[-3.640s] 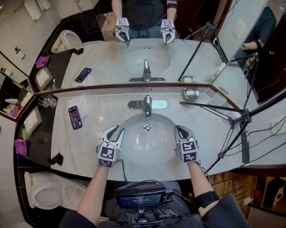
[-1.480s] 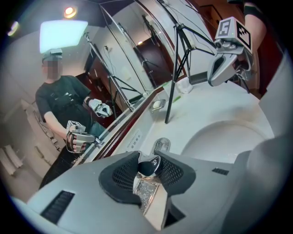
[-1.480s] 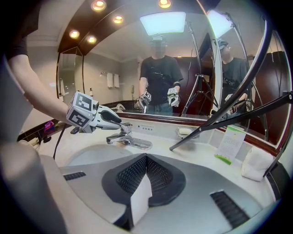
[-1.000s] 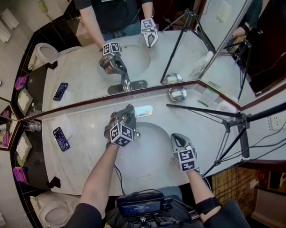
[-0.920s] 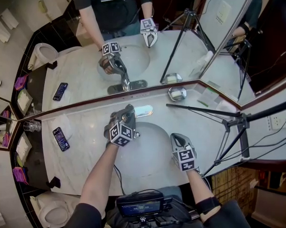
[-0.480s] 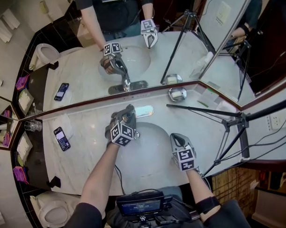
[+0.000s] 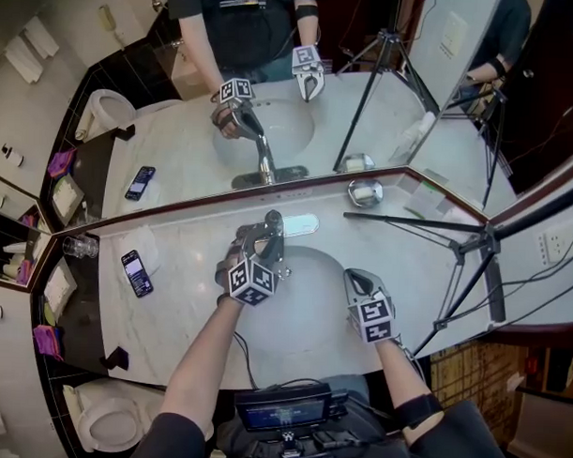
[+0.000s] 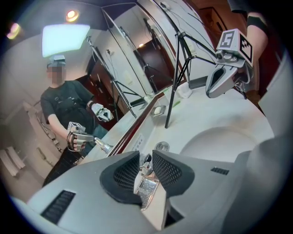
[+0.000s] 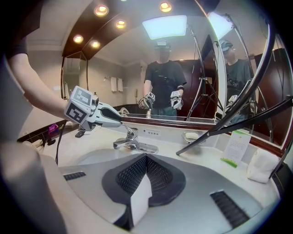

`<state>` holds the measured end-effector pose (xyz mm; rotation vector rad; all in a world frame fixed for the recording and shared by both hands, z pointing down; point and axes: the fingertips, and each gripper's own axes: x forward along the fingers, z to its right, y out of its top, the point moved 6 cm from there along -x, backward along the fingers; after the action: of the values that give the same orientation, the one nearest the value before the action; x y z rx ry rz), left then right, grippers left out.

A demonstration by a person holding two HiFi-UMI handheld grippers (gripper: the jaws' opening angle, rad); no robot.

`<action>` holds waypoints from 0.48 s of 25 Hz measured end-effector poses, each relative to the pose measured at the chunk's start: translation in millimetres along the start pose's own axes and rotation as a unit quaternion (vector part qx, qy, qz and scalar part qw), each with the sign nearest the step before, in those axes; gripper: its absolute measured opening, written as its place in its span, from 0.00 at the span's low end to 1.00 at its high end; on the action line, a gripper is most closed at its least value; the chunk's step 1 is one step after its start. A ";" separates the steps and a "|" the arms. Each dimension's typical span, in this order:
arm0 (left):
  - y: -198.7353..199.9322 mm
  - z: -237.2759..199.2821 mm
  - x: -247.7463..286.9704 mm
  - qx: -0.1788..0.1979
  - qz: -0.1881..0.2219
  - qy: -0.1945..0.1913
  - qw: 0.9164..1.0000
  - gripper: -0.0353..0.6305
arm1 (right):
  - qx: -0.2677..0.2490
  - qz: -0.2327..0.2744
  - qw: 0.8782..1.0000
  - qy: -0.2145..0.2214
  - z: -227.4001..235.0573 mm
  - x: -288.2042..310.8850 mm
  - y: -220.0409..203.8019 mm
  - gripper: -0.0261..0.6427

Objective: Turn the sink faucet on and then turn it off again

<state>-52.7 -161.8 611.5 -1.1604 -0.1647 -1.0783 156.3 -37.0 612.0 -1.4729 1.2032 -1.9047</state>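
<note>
Chrome single-lever sink faucet (image 9: 132, 145): at the back rim of the white oval basin (image 7: 315, 271). Left tool (image 8: 145, 165): jaws narrowly parted, just eased wider, pinching the faucet's raised lever (image 8: 147, 188) to work it. Right tool (image 9: 145, 161): closed, empty, idle over the basin's front right.

The head camera looks down on the sink (image 7: 313, 279) from high above. The camera on the left gripper (image 8: 145, 158) sits right behind its jaws, very near the faucet (image 8: 147, 188). The camera on the right gripper (image 9: 146, 156) looks across from farther back. All three see the faucet.
</note>
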 end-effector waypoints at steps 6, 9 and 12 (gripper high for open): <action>-12.8 5.5 -46.2 -0.036 0.005 0.023 0.999 0.06 | -0.015 0.010 1.000 0.016 -17.5 0.2 7.9 0.07; -17.3 3.7 -71.6 -0.073 0.016 0.036 0.997 0.06 | -0.024 0.015 0.999 0.021 -25.0 -0.4 14.3 0.07; -18.0 -1.6 -97.2 -0.128 0.037 0.054 0.990 0.06 | -0.034 0.018 0.999 0.021 -28.2 -2.6 18.7 0.07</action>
<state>-117.6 -104.6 563.5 -1.3221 0.1035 -1.1157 128.0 -34.5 593.4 -1.4430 1.3176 -1.8976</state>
